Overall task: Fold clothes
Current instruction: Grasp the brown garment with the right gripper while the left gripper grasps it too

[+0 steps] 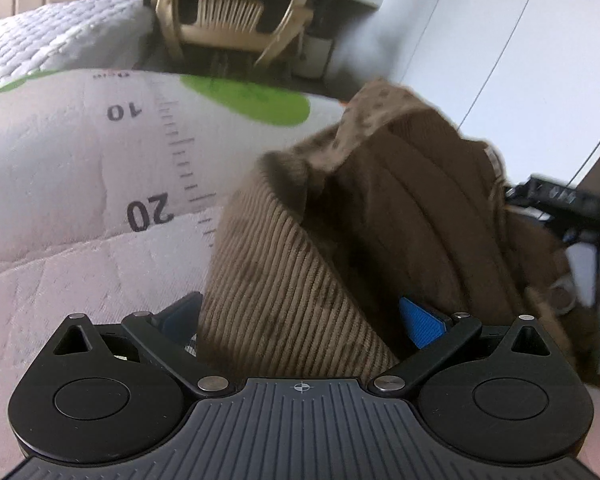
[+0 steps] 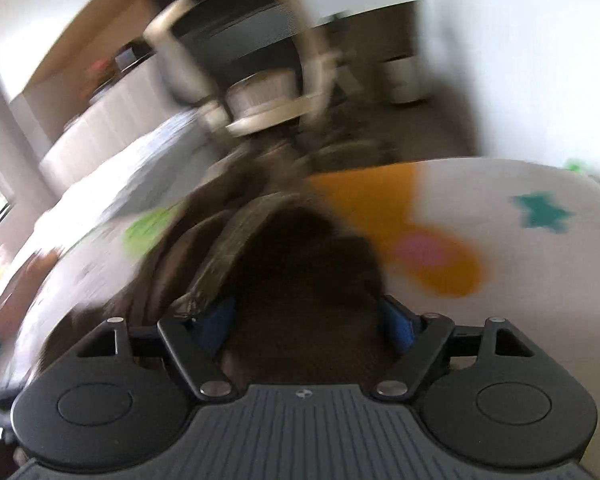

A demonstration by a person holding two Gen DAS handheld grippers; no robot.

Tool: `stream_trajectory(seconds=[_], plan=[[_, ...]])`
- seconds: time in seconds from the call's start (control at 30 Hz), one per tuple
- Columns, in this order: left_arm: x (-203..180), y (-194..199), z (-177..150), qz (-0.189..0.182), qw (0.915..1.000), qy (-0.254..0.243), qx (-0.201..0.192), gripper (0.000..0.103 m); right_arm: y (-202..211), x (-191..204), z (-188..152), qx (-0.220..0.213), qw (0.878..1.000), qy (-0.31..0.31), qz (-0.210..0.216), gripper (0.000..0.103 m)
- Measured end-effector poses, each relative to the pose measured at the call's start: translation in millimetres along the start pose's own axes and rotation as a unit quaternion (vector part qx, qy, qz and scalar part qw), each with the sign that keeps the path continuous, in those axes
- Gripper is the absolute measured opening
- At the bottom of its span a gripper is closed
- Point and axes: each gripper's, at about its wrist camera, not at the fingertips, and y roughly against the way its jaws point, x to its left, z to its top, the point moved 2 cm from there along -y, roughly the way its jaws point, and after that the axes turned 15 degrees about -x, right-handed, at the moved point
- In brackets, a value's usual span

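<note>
A brown corduroy garment (image 1: 284, 280) with a spotted lining (image 1: 364, 120) stands bunched up between the blue pads (image 1: 422, 326) of my left gripper (image 1: 300, 320), which is shut on it. The cloth rises above a white printed mat (image 1: 80, 160). The right wrist view is badly blurred by motion. In it the same brown garment (image 2: 304, 272) fills the gap between the blue pads (image 2: 398, 326) of my right gripper (image 2: 306, 320), which is shut on it. The fabric hides both grippers' fingertips.
The mat carries ruler marks and a green patch (image 1: 260, 100), plus an orange shape (image 2: 440, 264) and a teal star (image 2: 540, 210). A beige chair (image 1: 228, 20) stands beyond the mat's far edge. White quilted bedding (image 1: 48, 36) lies at the left, a pale wall (image 1: 500, 40) at the right.
</note>
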Motion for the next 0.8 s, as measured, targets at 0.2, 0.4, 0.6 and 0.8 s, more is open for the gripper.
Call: stream_trajectory(seconds=[0.2,0.4,0.6,0.8], plan=[[3,30,-21,-0.04,0.9988,0.012,0.026,0.103,22,64,-44,0.054,0.992,0.064,0.097,0.079],[-4,102,-70,-0.041,0.9963,-0.049,0.057,0.103,105,89,-76,0.078,0.981,0.133,0.12,0.079],[-14,120,-81,0.001,0.9949,-0.086,0.052,0.103,148,78,-61,0.025,0.99,0.123,0.07,0.081],[-14,142,-53,0.02,0.994,-0.104,0.026,0.103,146,62,-21,0.009,0.989,-0.073,0.131,0.082]])
